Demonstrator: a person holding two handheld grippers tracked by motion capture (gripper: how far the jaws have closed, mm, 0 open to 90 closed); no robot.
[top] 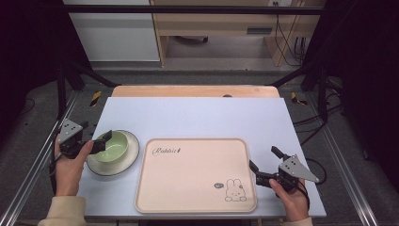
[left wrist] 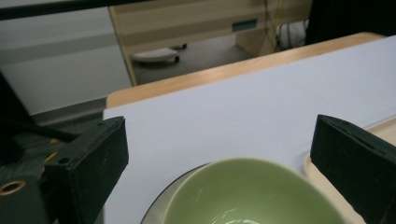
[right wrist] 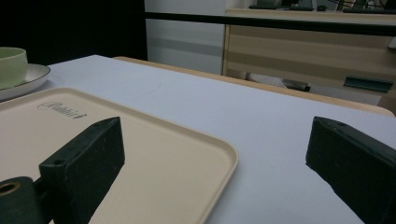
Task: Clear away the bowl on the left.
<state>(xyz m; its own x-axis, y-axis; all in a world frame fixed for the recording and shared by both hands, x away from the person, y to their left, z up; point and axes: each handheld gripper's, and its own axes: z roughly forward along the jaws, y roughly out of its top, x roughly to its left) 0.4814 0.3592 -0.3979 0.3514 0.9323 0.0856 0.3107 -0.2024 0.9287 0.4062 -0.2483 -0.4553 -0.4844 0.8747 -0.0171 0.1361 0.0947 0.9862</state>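
Observation:
A pale green bowl (top: pixel 116 143) stands on a white dark-rimmed plate (top: pixel 132 157) at the table's left. My left gripper (top: pixel 100 141) is open at the bowl's left rim. In the left gripper view its two jaws stand wide apart, with the bowl (left wrist: pixel 252 198) low between them and the plate (left wrist: pixel 156 211) under it. A beige tray (top: pixel 195 174) with a rabbit drawing lies in the middle. My right gripper (top: pixel 264 158) is open just off the tray's right edge. In the right gripper view its jaws flank the tray's corner (right wrist: pixel 140 154), and nothing is held.
The pale blue table top (top: pixel 202 115) is bare behind the tray, with a wooden strip (top: pixel 193 91) along its far edge. Black frame bars (top: pixel 70 80) rise at both sides. Wooden furniture (top: pixel 221 23) stands beyond the table. The bowl (right wrist: pixel 11 65) and plate (right wrist: pixel 29 77) lie far left in the right gripper view.

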